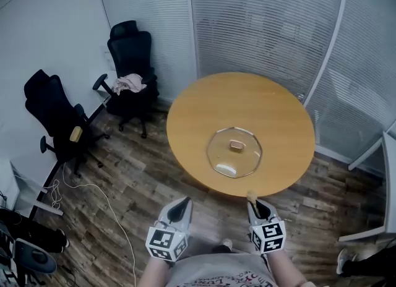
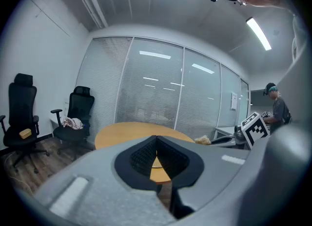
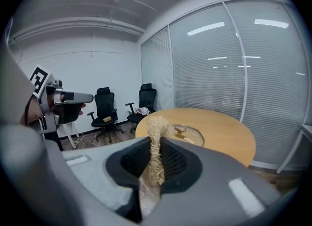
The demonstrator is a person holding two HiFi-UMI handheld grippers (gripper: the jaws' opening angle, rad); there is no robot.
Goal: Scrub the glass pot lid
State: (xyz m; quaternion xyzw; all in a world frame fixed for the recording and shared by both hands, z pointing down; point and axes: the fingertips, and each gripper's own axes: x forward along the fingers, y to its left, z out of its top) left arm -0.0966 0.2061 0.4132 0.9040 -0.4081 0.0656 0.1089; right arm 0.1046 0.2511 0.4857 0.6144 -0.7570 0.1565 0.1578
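Note:
The glass pot lid (image 1: 234,152) lies flat on the round wooden table (image 1: 247,94), its wooden knob (image 1: 236,146) up; the right gripper view also has the lid (image 3: 187,133) ahead. Both grippers hang short of the table's near edge, over the floor. My left gripper (image 1: 184,204) is shut with nothing in it; its pads (image 2: 146,153) meet at the tip. My right gripper (image 1: 253,200) is shut on a tan fibrous scrubber (image 3: 156,147), which sticks up past the jaws. That scrubber (image 2: 202,140) shows beside the table (image 2: 126,132) in the left gripper view.
Two black office chairs (image 1: 130,63) (image 1: 52,112) stand left of the table, one with a pink cloth (image 1: 130,83) on it. Glass partitions with blinds (image 1: 266,20) close off the far side. A white cable (image 1: 93,193) trails on the wood floor. A person (image 2: 278,108) stands far right.

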